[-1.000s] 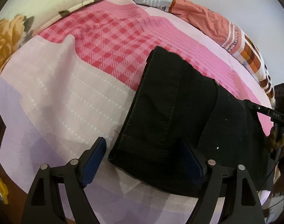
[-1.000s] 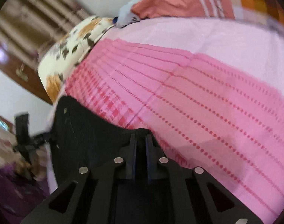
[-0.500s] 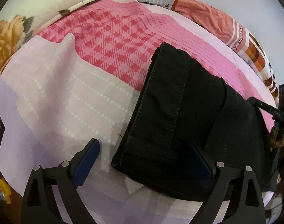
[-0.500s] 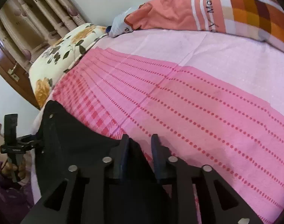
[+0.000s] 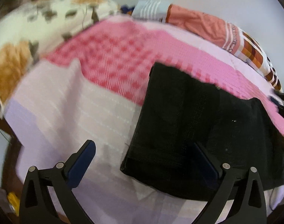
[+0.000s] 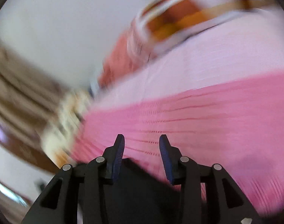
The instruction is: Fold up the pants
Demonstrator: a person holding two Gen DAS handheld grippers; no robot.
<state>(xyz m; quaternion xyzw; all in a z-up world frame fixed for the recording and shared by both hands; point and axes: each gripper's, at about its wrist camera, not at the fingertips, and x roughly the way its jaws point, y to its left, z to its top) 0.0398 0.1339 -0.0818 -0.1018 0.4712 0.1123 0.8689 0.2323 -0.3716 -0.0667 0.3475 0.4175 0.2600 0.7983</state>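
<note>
Pants lie folded on the bed, ahead-right of the wide-open, empty left tool and under the right tool, half open, empty. Risk: either tool snags the top layer while moving and the fold slumps off the bed edge.

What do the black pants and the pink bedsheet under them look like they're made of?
Black pants: apparently a heavy, matte woven cloth, perhaps denim; they hold a flat, crisp-edged fold, though blur hides any weave. Pink bedsheet: thin, soft woven fabric, probably cotton, with a matte checked and dotted pattern and shallow creases.
</note>
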